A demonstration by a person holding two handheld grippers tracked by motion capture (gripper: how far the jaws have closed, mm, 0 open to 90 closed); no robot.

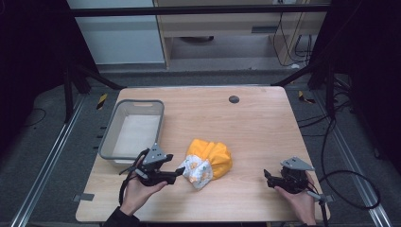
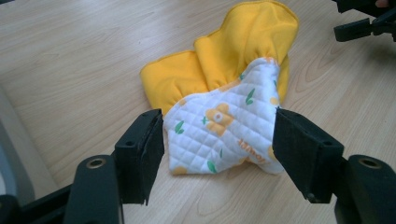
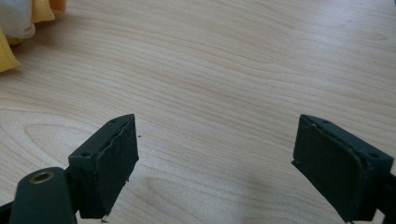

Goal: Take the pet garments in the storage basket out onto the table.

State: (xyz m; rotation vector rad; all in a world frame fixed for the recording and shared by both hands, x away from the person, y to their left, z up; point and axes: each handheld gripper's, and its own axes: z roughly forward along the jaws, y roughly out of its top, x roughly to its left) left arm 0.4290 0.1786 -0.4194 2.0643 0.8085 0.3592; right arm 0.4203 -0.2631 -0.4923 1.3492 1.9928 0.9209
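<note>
Two grippers sit at the table's near edge: the left gripper [image 1: 176, 174] with jaws spread around the white quilted end of one crumpled cloth [image 1: 209, 161], the right gripper [image 1: 268, 180] wide apart over bare wood. Yellow-lined with flower print, the cloth lies mid-table beside one grey bin [image 1: 111, 143].

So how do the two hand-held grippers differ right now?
The left hand-held gripper has its jaws on either side of the quilted corner of the yellow cloth; the right hand-held gripper has bare table between its jaws, away from the cloth. Both are open.
</note>
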